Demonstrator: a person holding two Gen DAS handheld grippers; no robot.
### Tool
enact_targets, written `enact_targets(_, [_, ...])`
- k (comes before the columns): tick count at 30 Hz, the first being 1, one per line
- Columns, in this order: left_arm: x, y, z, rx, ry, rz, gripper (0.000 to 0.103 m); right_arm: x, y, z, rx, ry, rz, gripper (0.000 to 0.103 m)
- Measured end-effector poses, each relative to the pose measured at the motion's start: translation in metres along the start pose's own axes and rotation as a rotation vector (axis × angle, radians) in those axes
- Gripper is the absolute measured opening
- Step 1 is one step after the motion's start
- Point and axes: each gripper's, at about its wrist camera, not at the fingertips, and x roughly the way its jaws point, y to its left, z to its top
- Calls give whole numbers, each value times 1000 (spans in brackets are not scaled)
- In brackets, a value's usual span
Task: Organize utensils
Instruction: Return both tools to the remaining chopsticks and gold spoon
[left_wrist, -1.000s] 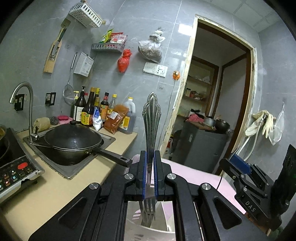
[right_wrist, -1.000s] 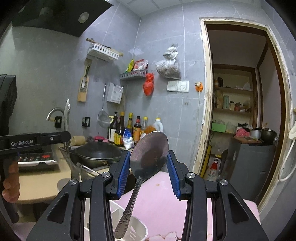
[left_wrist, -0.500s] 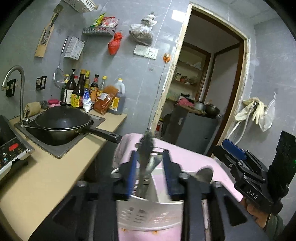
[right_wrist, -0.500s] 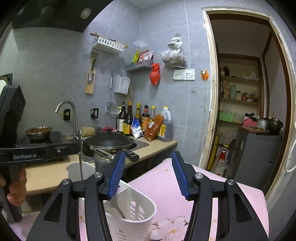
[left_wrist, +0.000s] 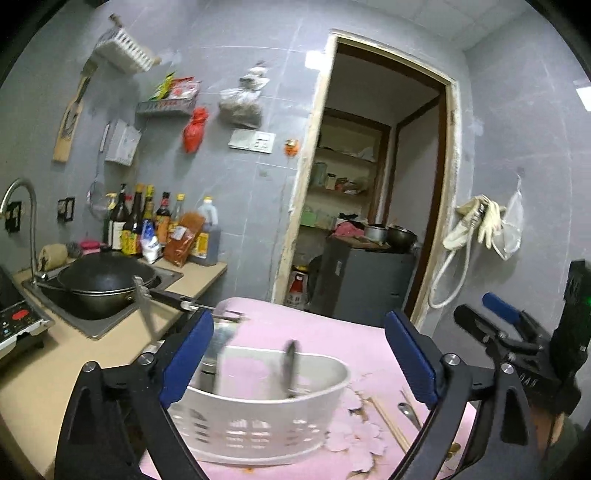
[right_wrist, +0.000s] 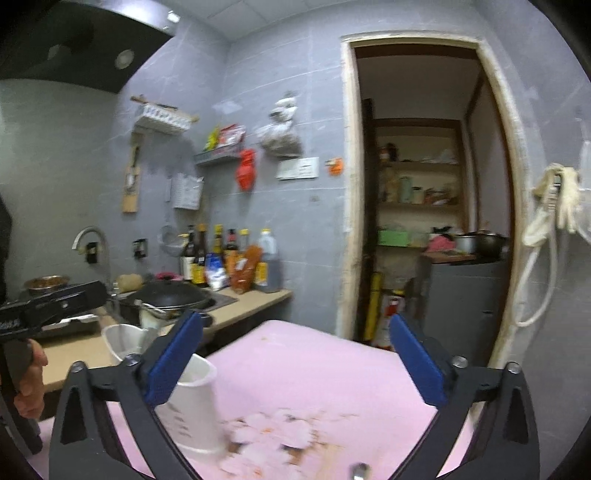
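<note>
Change: a second ago the left gripper (left_wrist: 299, 354) was clamping the fork upright and the right gripper (right_wrist: 295, 358) was bracketing the spoon's bowl; both utensils are now standing in the white caddy (left_wrist: 258, 417), and both grippers are sitting further back from it.
Left gripper: its jaws have just been opening and are standing wide, holding nothing, the caddy showing between them.
Right gripper: its jaws have also just been opening and are gaping wide, empty, over the pink tablecloth (right_wrist: 314, 362).
Utensils: the fork (left_wrist: 212, 363) is leaning at the caddy's left end; a blurred dark handle (left_wrist: 290, 363) is standing near its middle.
Loose items: chopsticks (left_wrist: 389, 422) are lying on the cloth just right of the caddy.
Background: a black wok (left_wrist: 105, 282) is sitting in the sink.
</note>
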Motion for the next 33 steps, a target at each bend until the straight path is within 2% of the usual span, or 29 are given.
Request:
enact_targets(4, [11, -29, -13, 39, 32, -28, 95, -23, -30, -7, -4, 19, -84, 103])
enact_targets(10, [36, -70, -41, 93, 159, -80, 95, -44, -72, -26, 7, 98, -167, 103])
enact_targets(19, [78, -105, -85, 134, 388, -111, 94, -45, -121, -67, 129, 282, -182, 102])
enact_targets(22, [91, -109, -96, 135, 446, -115, 93, -39, -128, -79, 161, 339, -157, 94])
enact_targets(24, [99, -111, -102, 133, 485, -121, 85, -34, -130, -86, 168, 376, -140, 83])
enact_targets(26, [108, -112, -109, 134, 534, -131, 69, -28, -130, -93, 174, 417, -121, 78])
enact_targets(28, [117, -111, -116, 127, 585, -143, 59, -19, -129, -100, 182, 465, -98, 68])
enact_targets(30, [125, -109, -123, 113, 639, -164, 51, -12, -127, -106, 179, 506, -80, 58])
enact_targets(32, [136, -107, -132, 85, 701, -202, 37, -5, -124, -112, 171, 542, -66, 49])
enact_targets(33, [140, -107, -134, 74, 724, -210, 33, -2, -123, -116, 166, 561, -59, 44])
